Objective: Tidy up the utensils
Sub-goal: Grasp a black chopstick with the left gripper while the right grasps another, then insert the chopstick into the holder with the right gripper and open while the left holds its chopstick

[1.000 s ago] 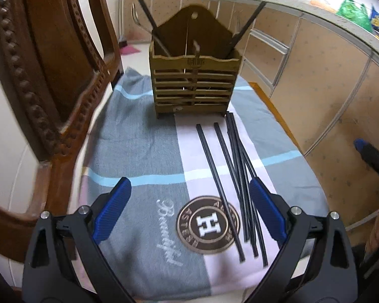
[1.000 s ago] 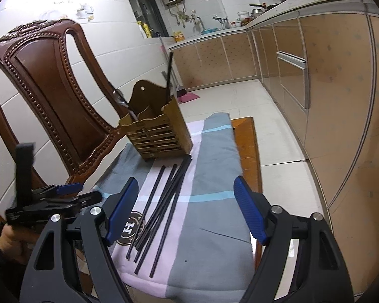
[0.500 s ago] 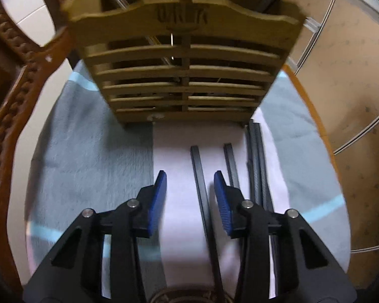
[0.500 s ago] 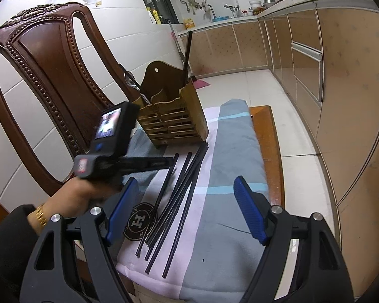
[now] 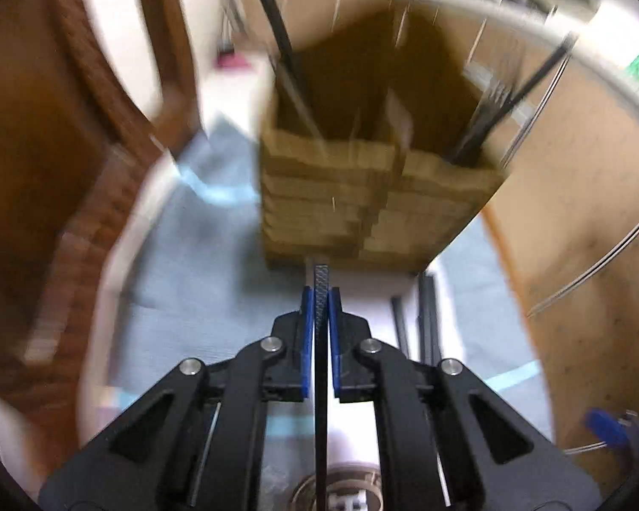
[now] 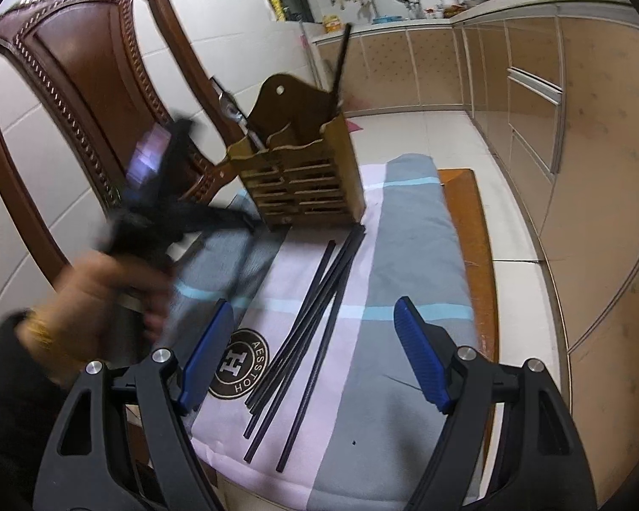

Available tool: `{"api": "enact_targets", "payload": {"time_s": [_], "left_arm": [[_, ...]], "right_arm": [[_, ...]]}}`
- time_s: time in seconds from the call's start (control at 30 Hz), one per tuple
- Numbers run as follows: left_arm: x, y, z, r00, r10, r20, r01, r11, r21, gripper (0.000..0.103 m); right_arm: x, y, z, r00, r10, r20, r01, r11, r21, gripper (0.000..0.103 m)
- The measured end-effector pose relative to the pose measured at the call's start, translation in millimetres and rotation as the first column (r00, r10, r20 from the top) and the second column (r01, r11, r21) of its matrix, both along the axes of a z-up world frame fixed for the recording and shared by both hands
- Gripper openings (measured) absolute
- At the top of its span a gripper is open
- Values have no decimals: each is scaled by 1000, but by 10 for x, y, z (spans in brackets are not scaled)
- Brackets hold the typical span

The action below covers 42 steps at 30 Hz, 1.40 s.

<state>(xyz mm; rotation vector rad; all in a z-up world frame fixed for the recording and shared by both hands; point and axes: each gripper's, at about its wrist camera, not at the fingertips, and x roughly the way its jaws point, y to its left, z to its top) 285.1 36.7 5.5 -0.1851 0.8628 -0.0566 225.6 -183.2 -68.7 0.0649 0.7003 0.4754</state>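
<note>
My left gripper (image 5: pixel 320 298) is shut on a black chopstick (image 5: pixel 320 366) and holds it lifted, tip toward the wooden utensil holder (image 5: pixel 362 196). The holder has black chopsticks standing in it. The left wrist view is blurred by motion. In the right wrist view the holder (image 6: pixel 302 170) stands at the back of the cloth, and several black chopsticks (image 6: pixel 315 319) lie in a bundle in front of it. The left gripper (image 6: pixel 251 223) shows blurred at the left. My right gripper (image 6: pixel 315 353) is open and empty, above the cloth's near edge.
A grey, pink and blue cloth (image 6: pixel 396 255) with a round logo (image 6: pixel 238 362) covers a wooden stool (image 6: pixel 477 230). A carved wooden chair back (image 6: pixel 85 85) rises at the left. Kitchen cabinets (image 6: pixel 575 136) run along the right.
My left gripper has closed on one chopstick and lifted it off the cloth. The right gripper has stayed open and nearly still.
</note>
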Motion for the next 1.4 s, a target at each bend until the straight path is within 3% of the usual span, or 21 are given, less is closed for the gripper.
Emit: {"api": "enact_targets", "payload": {"time_s": [0.13, 0.23, 0.33, 0.5, 0.67, 0.77, 0.8, 0.83, 0.9, 1.0, 1.07, 1.17, 1.27, 1.33, 1.4], "left_arm": [[-595, 221, 659, 983, -2, 183, 4, 1000, -15, 6], [-908, 253, 987, 951, -21, 309, 25, 1000, -10, 6], [-1153, 221, 1154, 921, -46, 387, 49, 999, 3, 6], [-1245, 297, 1149, 914, -71, 399, 73, 997, 8, 6], [-1103, 407, 1053, 916, -49, 399, 59, 998, -14, 6], [-1022, 475, 1036, 919, -31, 394, 49, 998, -34, 6], [-1008, 496, 1031, 919, -29, 393, 48, 998, -40, 6], [-990, 510, 1022, 920, -27, 391, 49, 998, -45, 6], [-961, 526, 1007, 921, -23, 389, 45, 998, -47, 6], [-952, 535, 983, 923, -23, 383, 47, 998, -52, 6], [-950, 524, 976, 924, -27, 381, 49, 998, -48, 6], [-949, 506, 961, 928, -30, 370, 50, 998, -43, 6], [-948, 519, 946, 931, -16, 363, 41, 997, -61, 6], [-931, 523, 934, 933, -12, 360, 40, 997, -71, 6], [-921, 494, 923, 933, -17, 361, 41, 997, -59, 6]], "right_arm": [[183, 223, -18, 999, 22, -23, -23, 999, -45, 72], [447, 487, -30, 999, 30, -39, -34, 994, -101, 66], [777, 782, -202, 994, 41, -101, -58, 983, -174, 43], [1205, 1099, -568, 984, -4, -180, -46, 962, -269, 26], [1459, 1210, -682, 975, -100, -197, 31, 945, -327, 25], [1588, 1246, -762, 963, -143, -229, 55, 933, -354, 19], [1601, 1258, -766, 964, -146, -221, 58, 930, -362, 14], [1621, 1279, -760, 965, -147, -217, 58, 927, -371, 0], [1640, 1294, -790, 958, -129, -256, 32, 936, -351, 0], [1505, 1267, -660, 972, -98, -215, 28, 952, -306, 0], [1293, 1204, -392, 986, -56, -157, 20, 975, -220, 0], [992, 1132, -34, 995, -6, -102, -12, 986, -167, 0], [909, 1161, 58, 995, 26, -95, -47, 974, -224, 0], [956, 1230, -37, 996, 23, -89, -47, 957, -288, 3], [1074, 1318, -163, 993, 4, -117, -41, 949, -314, 17]]}}
